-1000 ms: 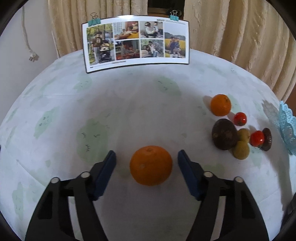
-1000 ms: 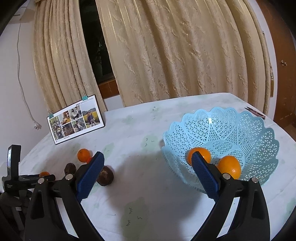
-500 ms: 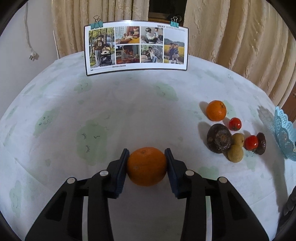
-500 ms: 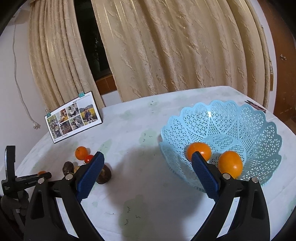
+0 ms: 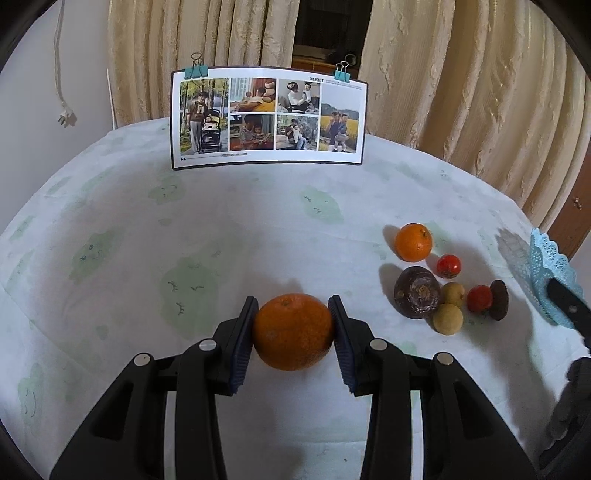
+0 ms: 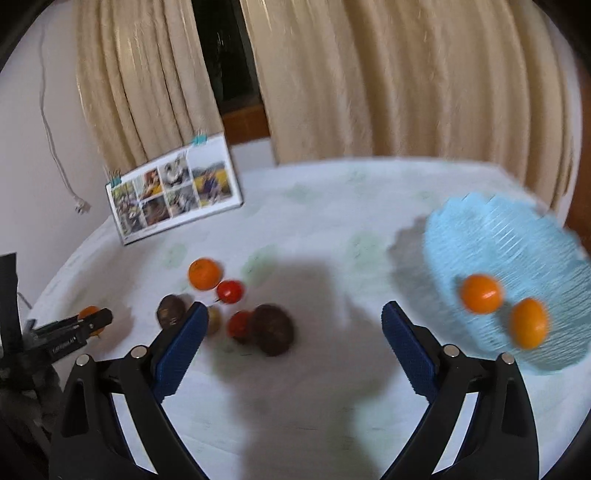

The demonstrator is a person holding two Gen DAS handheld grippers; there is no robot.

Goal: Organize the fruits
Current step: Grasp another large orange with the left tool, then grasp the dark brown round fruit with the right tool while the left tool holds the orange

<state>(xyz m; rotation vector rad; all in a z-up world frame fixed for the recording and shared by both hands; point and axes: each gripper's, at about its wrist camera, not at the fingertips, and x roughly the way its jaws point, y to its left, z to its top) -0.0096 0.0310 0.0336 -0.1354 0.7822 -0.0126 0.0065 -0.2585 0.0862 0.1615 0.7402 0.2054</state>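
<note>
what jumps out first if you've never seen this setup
The big orange clamped between the left gripper's blue pads, front and centre. To its right, a small cluster of mixed fruit lies on the tablecloth; further right, a pale blue lattice basket holds two oranges.

Beige curtains (image 5: pixel 461 74), dark window gap (image 5: pixel 328 29), white wall (image 5: pixel 29 110) with hanging plug (image 5: pixel 66 118), round clothed table (image 5: pixel 221 229).
</note>
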